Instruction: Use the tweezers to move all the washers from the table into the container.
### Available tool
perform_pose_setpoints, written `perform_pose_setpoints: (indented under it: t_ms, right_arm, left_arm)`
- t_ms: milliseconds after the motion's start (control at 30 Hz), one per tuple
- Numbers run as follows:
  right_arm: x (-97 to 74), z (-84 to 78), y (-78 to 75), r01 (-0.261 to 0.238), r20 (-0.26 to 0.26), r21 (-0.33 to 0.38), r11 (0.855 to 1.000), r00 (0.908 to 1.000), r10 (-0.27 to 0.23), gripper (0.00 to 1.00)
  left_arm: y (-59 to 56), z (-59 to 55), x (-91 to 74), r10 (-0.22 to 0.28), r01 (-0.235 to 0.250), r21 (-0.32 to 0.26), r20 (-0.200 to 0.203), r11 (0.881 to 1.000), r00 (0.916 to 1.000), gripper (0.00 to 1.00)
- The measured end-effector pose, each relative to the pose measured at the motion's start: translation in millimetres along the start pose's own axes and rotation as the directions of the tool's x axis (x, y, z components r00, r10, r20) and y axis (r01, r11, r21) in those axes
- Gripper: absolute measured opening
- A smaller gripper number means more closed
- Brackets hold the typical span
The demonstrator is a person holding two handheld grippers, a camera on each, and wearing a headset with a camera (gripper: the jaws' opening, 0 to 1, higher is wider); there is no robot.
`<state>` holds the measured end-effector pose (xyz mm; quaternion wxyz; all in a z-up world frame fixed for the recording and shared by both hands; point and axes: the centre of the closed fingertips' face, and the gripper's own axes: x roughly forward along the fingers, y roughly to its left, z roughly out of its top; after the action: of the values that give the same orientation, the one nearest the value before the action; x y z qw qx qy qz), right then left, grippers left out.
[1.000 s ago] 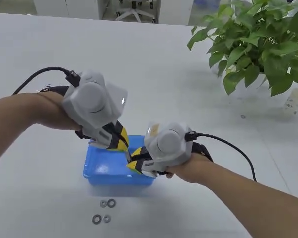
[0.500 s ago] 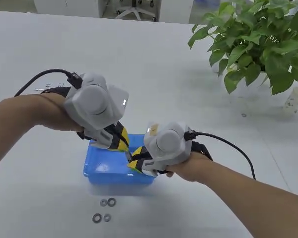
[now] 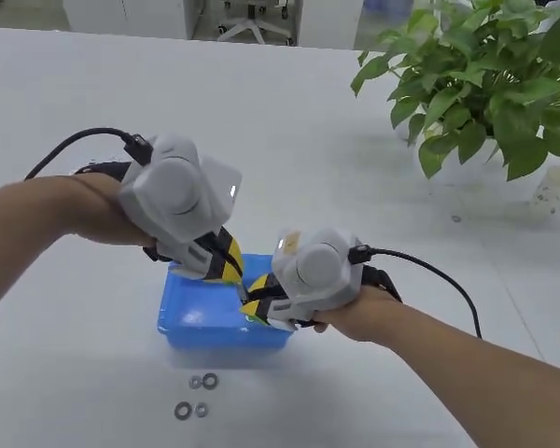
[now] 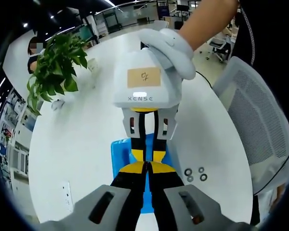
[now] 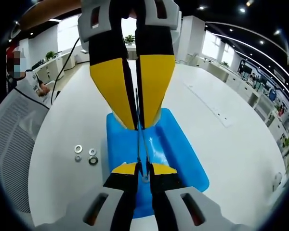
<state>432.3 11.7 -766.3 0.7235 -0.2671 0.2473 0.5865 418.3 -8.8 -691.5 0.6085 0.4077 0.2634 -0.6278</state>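
White table (image 3: pixel 289 121): left gripper (image 3: pixel 230 274) and right gripper (image 3: pixel 252 310) meet over the blue container (image 3: pixel 198 327), both apparently clamped on the tweezers (image 5: pixel 140 139), four washers (image 3: pixel 209 381) lying on the table near the container.

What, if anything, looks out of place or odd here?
Nothing looks spilled, damaged or askew. The blue container sits flat on the table. Four washers lie together just outside it. The tweezers are pinched between the left gripper and the right gripper above the container.
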Motion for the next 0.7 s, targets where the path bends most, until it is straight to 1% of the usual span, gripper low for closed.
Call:
perform_pose_setpoints:
  t_ms: [333, 533, 700]
  right_arm:
    - [-10.1, 12.7, 5.8, 0.017, 0.023, -0.026, 1.0, 0.9996, -0.016, 0.11]
    - [-16.9, 22.6, 14.2, 0.026, 0.039, -0.043, 0.999, 0.999, -0.024, 0.11]
    - [-20.7, 29.2, 23.5, 0.029, 0.051, -0.052, 0.998, 0.9983, -0.027, 0.11]
  left_arm:
    - [-5.0, 8.8, -13.7, 0.011, -0.011, 0.013, 0.004, 1.0, 0.9999, 0.06]
    - [-13.1, 15.7, -24.3, 0.018, -0.018, 0.014, 0.008, 1.0, 0.9998, 0.06]
    - [-21.0, 18.4, -30.5, 0.02, -0.02, 0.013, 0.006, 1.0, 0.9998, 0.06]
